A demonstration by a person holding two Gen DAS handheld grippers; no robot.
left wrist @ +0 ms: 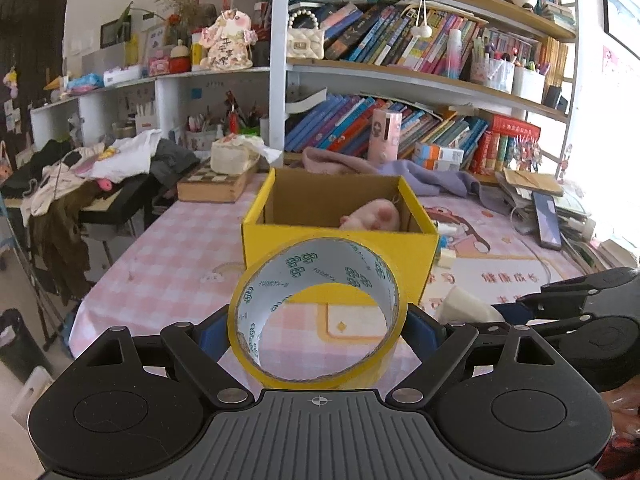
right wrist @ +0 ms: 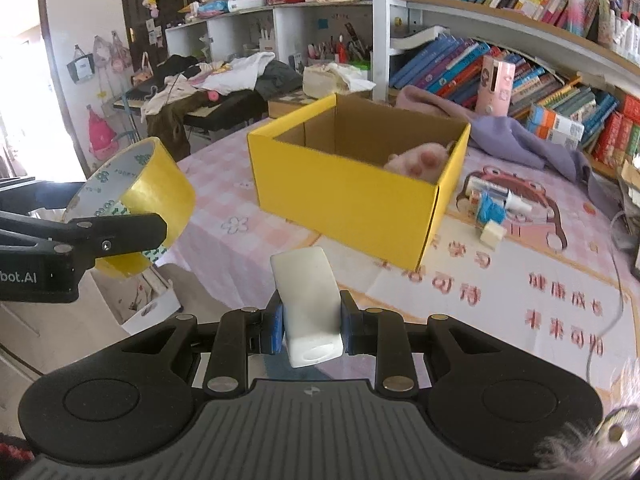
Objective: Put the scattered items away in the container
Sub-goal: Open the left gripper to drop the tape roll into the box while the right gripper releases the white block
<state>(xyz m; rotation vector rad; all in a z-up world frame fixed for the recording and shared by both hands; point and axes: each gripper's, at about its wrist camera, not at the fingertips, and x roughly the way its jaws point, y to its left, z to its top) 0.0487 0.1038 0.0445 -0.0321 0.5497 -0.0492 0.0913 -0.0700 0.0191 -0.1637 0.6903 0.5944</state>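
Note:
My left gripper (left wrist: 318, 330) is shut on a yellow tape roll (left wrist: 320, 312), held above the table in front of the yellow cardboard box (left wrist: 340, 252). The same tape roll (right wrist: 132, 208) shows at the left of the right wrist view. My right gripper (right wrist: 312, 326) is shut on a white rectangular block (right wrist: 310, 304), to the box's (right wrist: 344, 188) near side. A pink plush paw (right wrist: 420, 158) lies inside the box at its right end. Beside the box's right corner lie a small white cube (right wrist: 493, 234), a blue item (right wrist: 490, 206) and a white tube (right wrist: 502, 192).
The table carries a pink checked cloth (right wrist: 248, 236). Purple cloth (right wrist: 516, 136) and a pink cylinder (right wrist: 496, 84) sit behind the box, before the bookshelves (left wrist: 420, 40). A thick book (left wrist: 214, 186) lies at the back left. A phone (left wrist: 546, 220) and papers lie at the right.

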